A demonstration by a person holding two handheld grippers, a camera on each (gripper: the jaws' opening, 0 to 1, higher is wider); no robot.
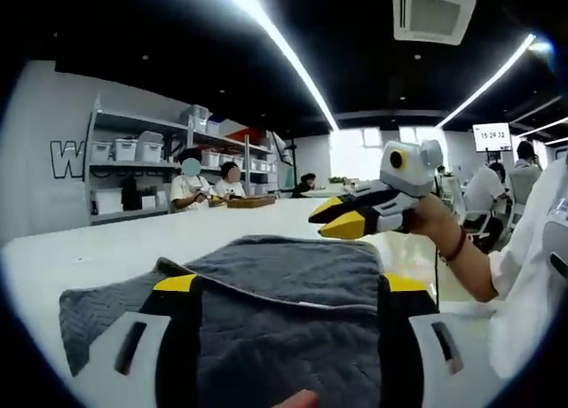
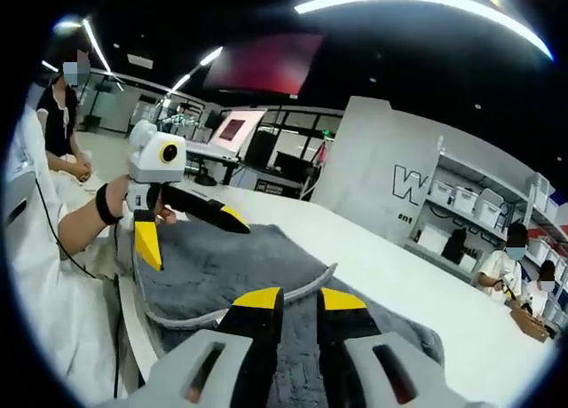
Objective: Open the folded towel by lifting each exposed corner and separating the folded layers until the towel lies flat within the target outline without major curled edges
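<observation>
Left gripper view: towel between tool jaws.

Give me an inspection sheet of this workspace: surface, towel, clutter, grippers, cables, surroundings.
Surface: white table, bare beyond the towel.
Job's things: grey towel, still folded in layers; target outline not seen.
Clutter: nothing seen.
Grippers: left gripper open, jaws astride the towel; right gripper nearly shut, held above the towel.
Cables: thin dark cable by the person's sleeve.
Surroundings: shelves with bins, people seated, ceiling strip lights.
</observation>
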